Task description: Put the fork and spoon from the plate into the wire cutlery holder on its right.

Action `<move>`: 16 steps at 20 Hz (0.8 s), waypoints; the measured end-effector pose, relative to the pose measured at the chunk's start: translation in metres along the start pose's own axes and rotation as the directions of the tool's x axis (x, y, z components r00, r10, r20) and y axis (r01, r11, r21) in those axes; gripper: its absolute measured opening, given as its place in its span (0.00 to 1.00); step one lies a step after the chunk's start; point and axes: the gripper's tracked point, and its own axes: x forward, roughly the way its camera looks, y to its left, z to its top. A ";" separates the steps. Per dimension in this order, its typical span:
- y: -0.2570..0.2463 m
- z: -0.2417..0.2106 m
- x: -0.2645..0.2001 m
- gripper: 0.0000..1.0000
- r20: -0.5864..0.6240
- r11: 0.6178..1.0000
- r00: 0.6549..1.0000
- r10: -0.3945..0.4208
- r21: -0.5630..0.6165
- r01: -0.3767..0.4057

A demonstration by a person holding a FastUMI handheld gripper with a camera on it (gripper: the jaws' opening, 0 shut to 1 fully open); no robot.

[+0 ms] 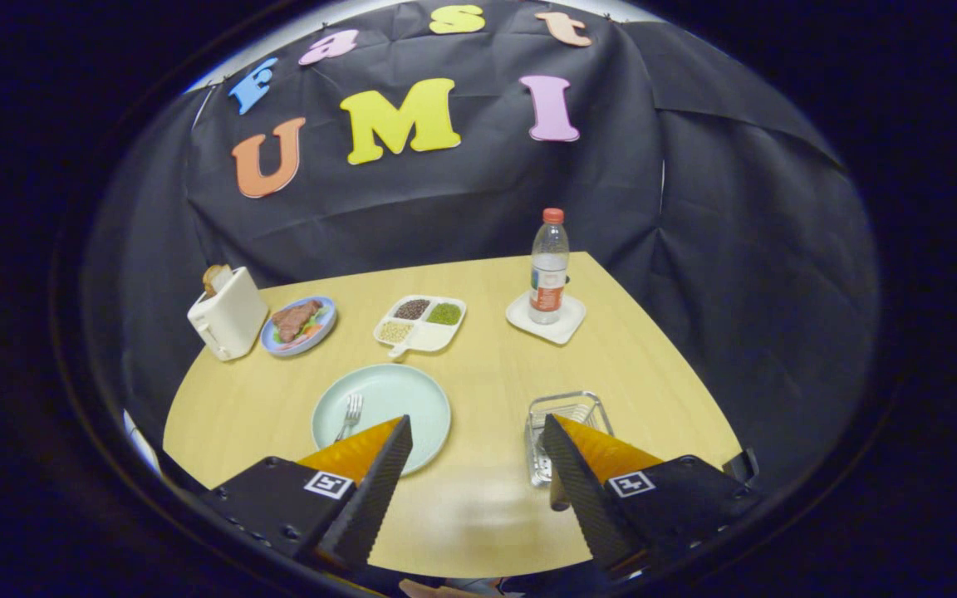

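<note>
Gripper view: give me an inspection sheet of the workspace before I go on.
Surface: wooden table.
Job's things: fork on the green plate; spoon cannot be made out; wire holder right of the plate, something metal inside.
Clutter: toaster, food plate, divided tray, bottle on a white coaster.
Tool: open, holding nothing.
Cables: nothing seen.
Surroundings: black cloth wall.

The gripper (473, 432) is held above the near edge of the table (487, 515), looking forward and a little downward. Its 2 fingers (370, 482) stand wide apart, and nothing is between them. The tips are raised higher than the bodies behind them. Each finger body carries 1 square marker on top.
</note>
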 end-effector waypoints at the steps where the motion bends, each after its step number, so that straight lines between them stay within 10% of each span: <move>1: 0.012 -0.001 0.003 0.96 0.002 1.000 1.000 0.021 -0.004 -0.021; 16: 0.138 -0.072 0.110 0.92 -0.208 0.996 0.977 0.057 -0.053 -0.069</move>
